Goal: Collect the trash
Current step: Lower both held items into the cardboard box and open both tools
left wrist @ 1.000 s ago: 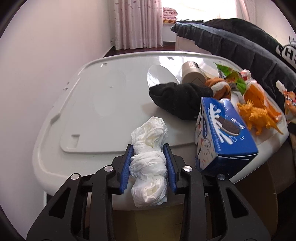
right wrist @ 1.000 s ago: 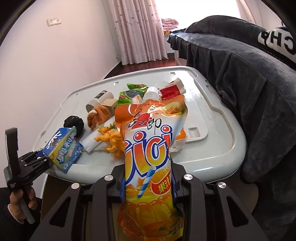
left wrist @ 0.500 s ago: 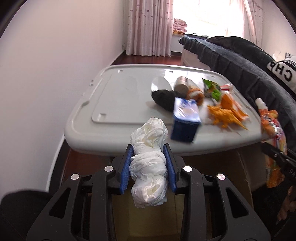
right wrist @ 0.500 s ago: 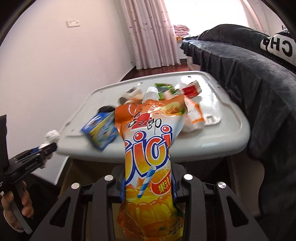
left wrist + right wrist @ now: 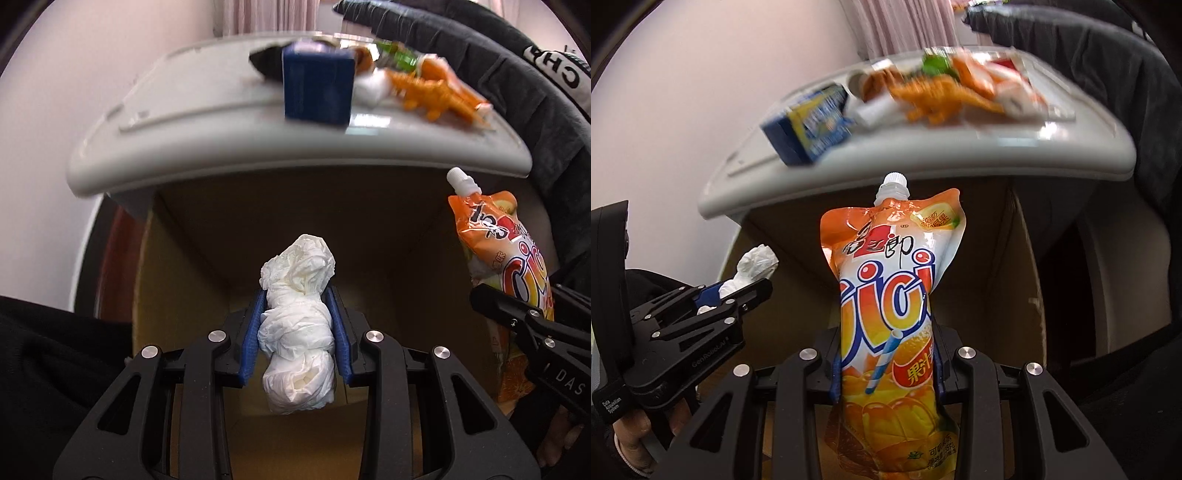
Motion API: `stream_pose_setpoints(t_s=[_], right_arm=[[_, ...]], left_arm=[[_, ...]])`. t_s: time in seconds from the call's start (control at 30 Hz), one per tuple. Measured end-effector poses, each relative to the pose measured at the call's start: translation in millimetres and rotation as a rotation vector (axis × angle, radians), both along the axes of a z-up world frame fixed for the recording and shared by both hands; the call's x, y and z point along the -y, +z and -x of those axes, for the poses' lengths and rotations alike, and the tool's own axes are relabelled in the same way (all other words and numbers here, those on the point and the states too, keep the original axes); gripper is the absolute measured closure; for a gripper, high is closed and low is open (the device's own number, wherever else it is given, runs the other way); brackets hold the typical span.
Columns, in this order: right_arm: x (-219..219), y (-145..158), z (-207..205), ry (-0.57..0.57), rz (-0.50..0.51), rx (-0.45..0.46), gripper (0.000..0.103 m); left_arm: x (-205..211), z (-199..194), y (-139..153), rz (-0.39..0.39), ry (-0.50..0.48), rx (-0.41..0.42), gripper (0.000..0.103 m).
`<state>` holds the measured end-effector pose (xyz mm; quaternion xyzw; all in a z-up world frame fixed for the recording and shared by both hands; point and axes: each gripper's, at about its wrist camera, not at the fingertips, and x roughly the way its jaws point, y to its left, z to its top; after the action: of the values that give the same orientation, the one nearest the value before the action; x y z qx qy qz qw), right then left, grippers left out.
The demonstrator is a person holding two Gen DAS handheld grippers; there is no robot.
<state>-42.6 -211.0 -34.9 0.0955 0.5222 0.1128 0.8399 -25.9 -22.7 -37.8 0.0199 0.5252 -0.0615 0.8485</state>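
A grey plastic table top [image 5: 258, 147] is seen at the top of both wrist views, and every place below is given relative to it. A dark blanket [image 5: 498, 85] with white lettering is draped along its right side. Beneath its near edge a brown cardboard box [image 5: 295, 229] stands with its opening facing up, its inner walls visible in both views. On the table top, near the front edge, a blue snack box [image 5: 317, 88] is seen standing, with a black cloth item [image 5: 266, 61] behind it; to the right of the blue snack box an orange toy dinosaur [image 5: 432, 94] is seen lying, with green and orange wrappers [image 5: 399, 59] just behind it, all blurred. Below the table top's front edge, over the box opening, the orange juice pouch [image 5: 890, 314] is clamped upright between the closed jaws of the right gripper [image 5: 886, 354], its white cap [image 5: 894, 181] reaching up close to the table edge. To the left of the pouch, also below the table edge and over the box, the crumpled white tissue [image 5: 297, 325] is pinched between the blue pads [image 5: 255, 339] of the left gripper [image 5: 297, 332], whose jaws are closed on it. A hand [image 5: 635, 435] is partly seen on the left gripper's handle.
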Motion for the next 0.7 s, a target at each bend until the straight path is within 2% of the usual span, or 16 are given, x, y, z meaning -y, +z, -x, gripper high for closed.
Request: stream_pose_setpoints(t_s=[0.2,0.27,0.3,0.33,0.37,0.4,0.7], right_arm=[[-2,-7,-2,0.003,0.002,-0.021,0.068],[-5,-7,-5,0.008,0.008,-0.025,0.062],[-6,-8,-6,0.006,0.021,-0.032,0.047],[-6,-6,-5,-0.002,0.034,-0.029,0.036],[-5,-2,-3,-0.016,0.043,-0.004,0.024],[-4,1,-3,-0.021,0.037,0.009,0.024],[18,13,3,-0.116,-0.007,0.070,0.024]], left_arm=[[0,-1,-10,-0.016,0.002,-0.022,0.070],[0,0,-9,-0.012,0.004,-0.023,0.069],[0,0,-9,-0.012,0.006,-0.024,0.063],[0,-1,-9,-0.022,0.015,-0.029,0.037],[0,-1,-8,-0.033,0.028,-0.027,0.023],[-2,0,-4,-0.037,0.042,-0.001,0.013],[-2,-1,2,-0.003,0.051,0.022,0.013]])
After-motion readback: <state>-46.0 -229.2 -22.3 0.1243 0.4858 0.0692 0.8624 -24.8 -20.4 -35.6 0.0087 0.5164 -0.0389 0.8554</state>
